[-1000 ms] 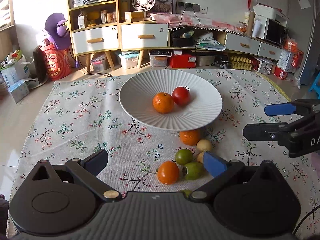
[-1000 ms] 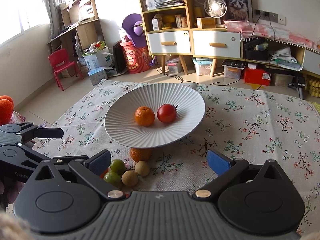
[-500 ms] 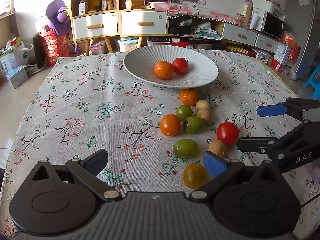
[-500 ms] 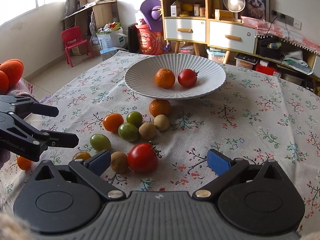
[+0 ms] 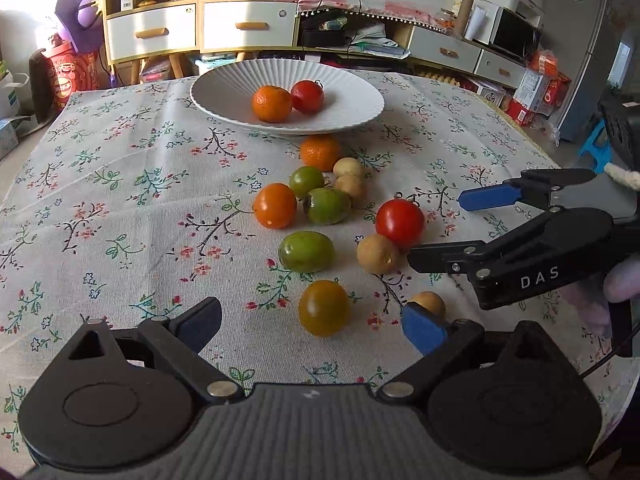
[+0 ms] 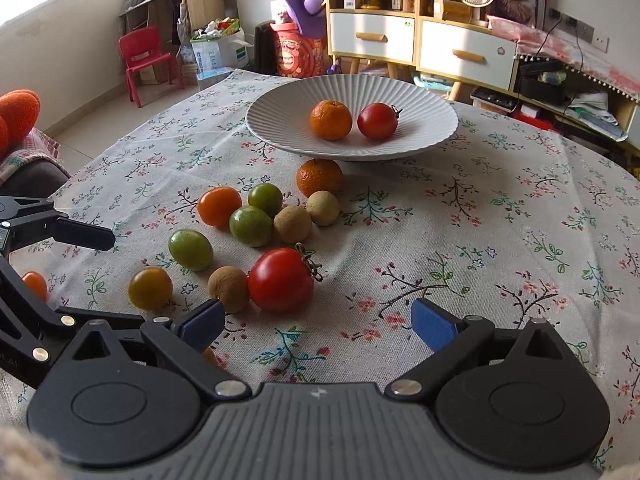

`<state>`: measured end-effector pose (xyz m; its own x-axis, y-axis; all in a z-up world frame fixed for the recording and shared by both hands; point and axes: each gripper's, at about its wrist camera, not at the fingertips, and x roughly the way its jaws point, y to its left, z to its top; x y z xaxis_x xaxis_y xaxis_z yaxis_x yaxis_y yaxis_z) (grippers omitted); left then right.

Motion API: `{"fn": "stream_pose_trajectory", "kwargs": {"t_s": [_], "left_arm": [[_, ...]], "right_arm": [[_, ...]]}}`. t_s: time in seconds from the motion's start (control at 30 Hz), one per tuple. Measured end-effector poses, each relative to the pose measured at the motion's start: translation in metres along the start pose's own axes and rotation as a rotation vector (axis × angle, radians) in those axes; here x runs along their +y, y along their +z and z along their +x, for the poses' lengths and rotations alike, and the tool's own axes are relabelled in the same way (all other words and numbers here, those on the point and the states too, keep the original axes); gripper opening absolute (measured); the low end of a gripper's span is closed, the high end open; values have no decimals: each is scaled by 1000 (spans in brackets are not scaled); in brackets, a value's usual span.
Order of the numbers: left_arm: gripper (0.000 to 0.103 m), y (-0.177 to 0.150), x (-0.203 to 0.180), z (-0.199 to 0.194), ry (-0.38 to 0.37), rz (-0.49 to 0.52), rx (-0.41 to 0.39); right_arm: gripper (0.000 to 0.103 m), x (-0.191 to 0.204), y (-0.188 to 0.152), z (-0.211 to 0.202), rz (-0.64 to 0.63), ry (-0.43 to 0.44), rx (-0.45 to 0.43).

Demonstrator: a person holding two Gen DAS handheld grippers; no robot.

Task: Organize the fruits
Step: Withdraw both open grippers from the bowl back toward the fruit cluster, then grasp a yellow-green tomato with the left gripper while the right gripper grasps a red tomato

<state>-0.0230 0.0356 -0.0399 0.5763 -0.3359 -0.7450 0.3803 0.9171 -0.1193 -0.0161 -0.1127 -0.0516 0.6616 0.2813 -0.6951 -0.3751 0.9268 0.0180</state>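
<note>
Fig.: L gripper (image 5: 310, 326) and R gripper (image 6: 316, 322), both unclenched w/ jaws just narrowing, nothing held. Loose fruit lies mid-frame, plate (image 5: 352, 100) above. Risk: R's finger nudges brown fruit (image 6: 228, 284), rolling red tomato (image 6: 280, 280) away.

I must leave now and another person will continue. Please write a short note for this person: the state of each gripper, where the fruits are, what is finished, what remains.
Left gripper: open, empty, jaws have just been closing a little, low over the yellowish tomato.
Right gripper: open, empty, jaws have just been closing a little, nothing between them; the big red tomato lies just ahead.
Done: one orange and one small red tomato lie in the white plate.
Left: all the other fruits are loose on the tablecloth in front of the plate, among them a second orange at the plate's near edge.
</note>
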Motion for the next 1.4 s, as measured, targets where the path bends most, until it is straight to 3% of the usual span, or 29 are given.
{"fn": "stream_pose_trajectory", "kwargs": {"t_s": [0.07, 0.4, 0.5, 0.9, 1.03, 1.4], "left_arm": [[68, 1, -1, 3, -13, -10, 21], [31, 1, 6, 3, -22, -48, 29], [16, 1, 7, 2, -28, -48, 32], [14, 4, 5, 1, -36, -42, 23], [14, 6, 6, -2, -38, -45, 11], [14, 21, 2, -8, -24, -41, -59]], "right_arm": [[87, -3, 2, 2, 5, -19, 21], [72, -2, 4, 5, -18, 2, 45], [64, 4, 4, 6, -50, 5, 43], [48, 10, 10, 10, -92, 35, 25], [36, 13, 11, 12, -99, 50, 17], [35, 8, 21, 2, -48, 67, -12]]}}
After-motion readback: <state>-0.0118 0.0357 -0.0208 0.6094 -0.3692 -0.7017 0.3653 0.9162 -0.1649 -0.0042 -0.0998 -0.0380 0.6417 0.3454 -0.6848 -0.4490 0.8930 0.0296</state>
